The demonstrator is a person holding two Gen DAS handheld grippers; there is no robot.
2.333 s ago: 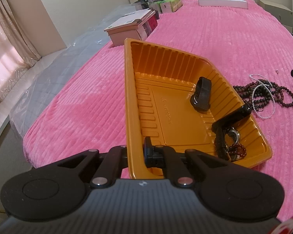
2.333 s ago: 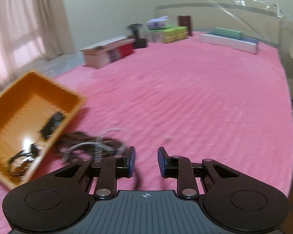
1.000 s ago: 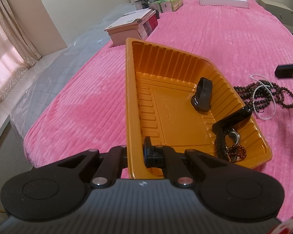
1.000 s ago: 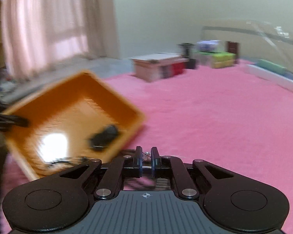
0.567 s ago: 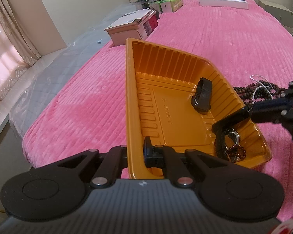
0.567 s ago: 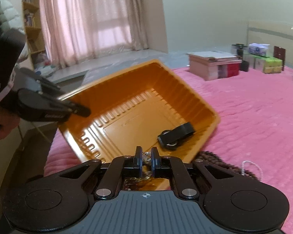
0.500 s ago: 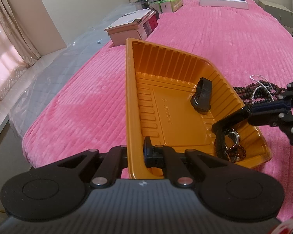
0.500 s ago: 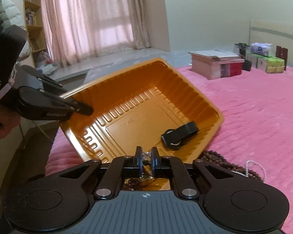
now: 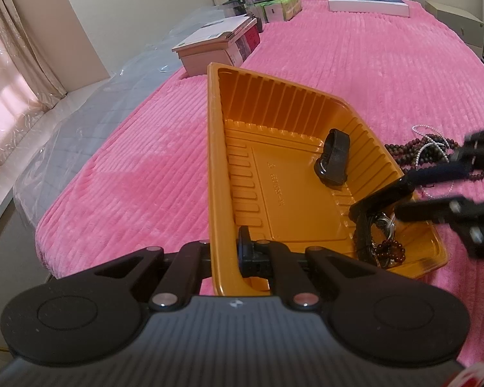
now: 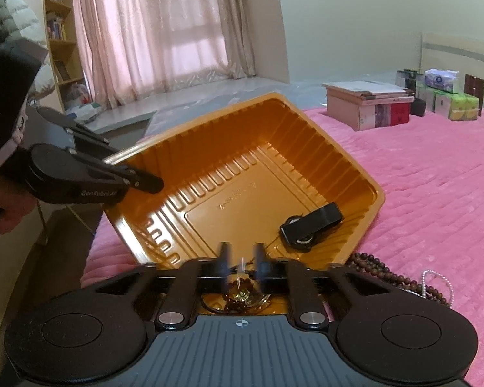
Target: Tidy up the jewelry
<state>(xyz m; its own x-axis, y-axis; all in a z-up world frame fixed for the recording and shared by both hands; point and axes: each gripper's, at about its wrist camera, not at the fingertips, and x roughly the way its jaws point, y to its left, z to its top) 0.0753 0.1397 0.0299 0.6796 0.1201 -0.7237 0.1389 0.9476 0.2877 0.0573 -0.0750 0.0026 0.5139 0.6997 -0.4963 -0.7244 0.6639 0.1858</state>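
Your right gripper (image 10: pixel 241 259) had its jaws clenched half a second ago; now they've parted over the near corner of the orange tray (image 9: pixel 284 193), small beaded bracelet (image 9: pixel 391 249) lying released below them in the tangle there. Left gripper (image 9: pixel 226 246) unchanged, jaws still clamped on the tray's rim, tray tilted up off the pink bed (image 9: pixel 371 64). Black band (image 9: pixel 334 158) inside, unmoved; dark bead necklace (image 10: pixel 387 272) still on the bed beside the tray.
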